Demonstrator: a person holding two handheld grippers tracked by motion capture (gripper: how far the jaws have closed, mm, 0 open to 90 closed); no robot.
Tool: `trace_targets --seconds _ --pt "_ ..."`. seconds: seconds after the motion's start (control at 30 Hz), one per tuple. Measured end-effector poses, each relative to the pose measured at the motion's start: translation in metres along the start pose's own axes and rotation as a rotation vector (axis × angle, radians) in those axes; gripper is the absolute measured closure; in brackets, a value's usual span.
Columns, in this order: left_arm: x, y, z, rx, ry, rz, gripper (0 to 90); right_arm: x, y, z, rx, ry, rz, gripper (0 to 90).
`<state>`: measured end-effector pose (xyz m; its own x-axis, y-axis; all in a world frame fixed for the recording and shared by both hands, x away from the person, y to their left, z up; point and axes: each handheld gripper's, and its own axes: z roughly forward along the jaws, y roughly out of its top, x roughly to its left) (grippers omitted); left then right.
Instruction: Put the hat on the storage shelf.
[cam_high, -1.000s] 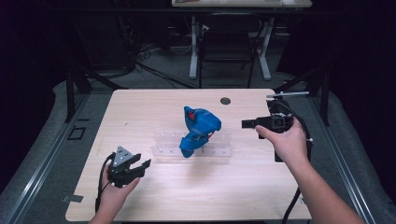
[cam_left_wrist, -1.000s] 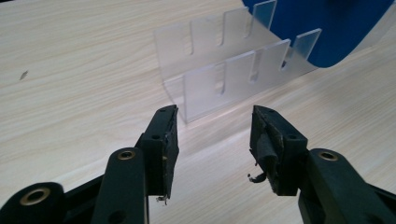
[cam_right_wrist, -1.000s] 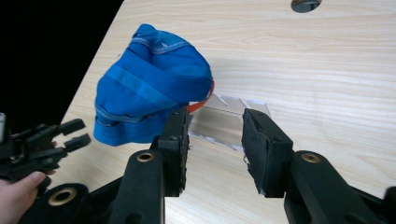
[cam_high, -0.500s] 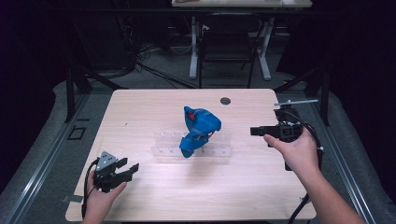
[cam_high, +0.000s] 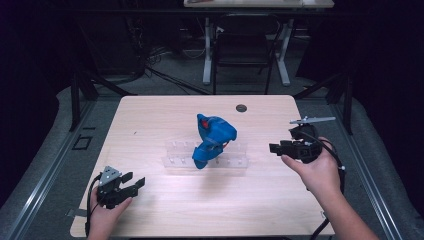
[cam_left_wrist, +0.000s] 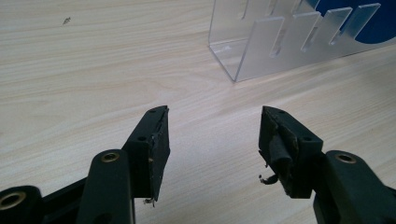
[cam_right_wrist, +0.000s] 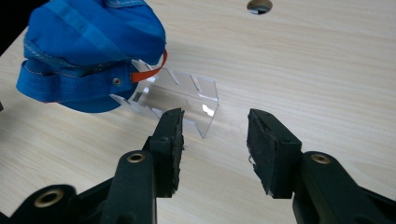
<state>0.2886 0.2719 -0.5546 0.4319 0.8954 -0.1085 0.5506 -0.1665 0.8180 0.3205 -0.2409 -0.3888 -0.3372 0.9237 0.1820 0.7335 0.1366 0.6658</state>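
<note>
Blue cap on clear rack; L gripper & R gripper held low, level, jaws just opened wide, empty.

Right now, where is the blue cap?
In the high view the blue cap sits mid-table on the clear slotted rack, between the two grippers and nearer the person than the small round hole.

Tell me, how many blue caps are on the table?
1. The blue cap sits on the clear slotted rack in the middle of the wooden table. Nothing suggests another is hidden.
</note>
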Motion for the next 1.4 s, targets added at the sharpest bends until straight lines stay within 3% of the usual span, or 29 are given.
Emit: trace_targets --seconds 0.07,0.13,0.4,0.57,0.7,0.97,1.23,1.4 --pt "0.000 0.000 0.000 0.002 0.003 0.002 43.6 0.001 -0.006 0.004 0.007 0.004 0.004 55.0" --pt "0.000 -0.001 0.001 -0.010 0.005 -0.002 43.6 0.002 -0.013 0.008 0.001 -0.033 -0.028 55.0" --pt "0.000 -0.001 0.001 -0.003 0.001 -0.005 43.6 0.001 -0.039 0.019 -0.012 -0.018 -0.017 55.2" --pt "-0.001 -0.001 0.001 -0.008 0.000 -0.007 43.7 -0.001 -0.056 0.027 -0.020 -0.051 -0.028 55.1" --pt "-0.001 -0.001 0.001 -0.010 -0.001 -0.006 43.7 -0.006 -0.071 0.031 -0.056 -0.064 -0.016 54.6" --pt "0.001 -0.001 0.001 -0.009 0.005 -0.004 43.6 -0.010 -0.104 0.042 -0.152 -0.119 -0.047 52.8" --pt "0.000 -0.001 0.001 -0.004 0.004 -0.006 43.7 -0.016 -0.125 0.054 -0.184 -0.109 -0.036 52.7" --pt "-0.001 -0.001 0.002 0.001 0.000 0.001 43.6 -0.016 -0.133 0.057 -0.213 -0.114 -0.059 52.4"
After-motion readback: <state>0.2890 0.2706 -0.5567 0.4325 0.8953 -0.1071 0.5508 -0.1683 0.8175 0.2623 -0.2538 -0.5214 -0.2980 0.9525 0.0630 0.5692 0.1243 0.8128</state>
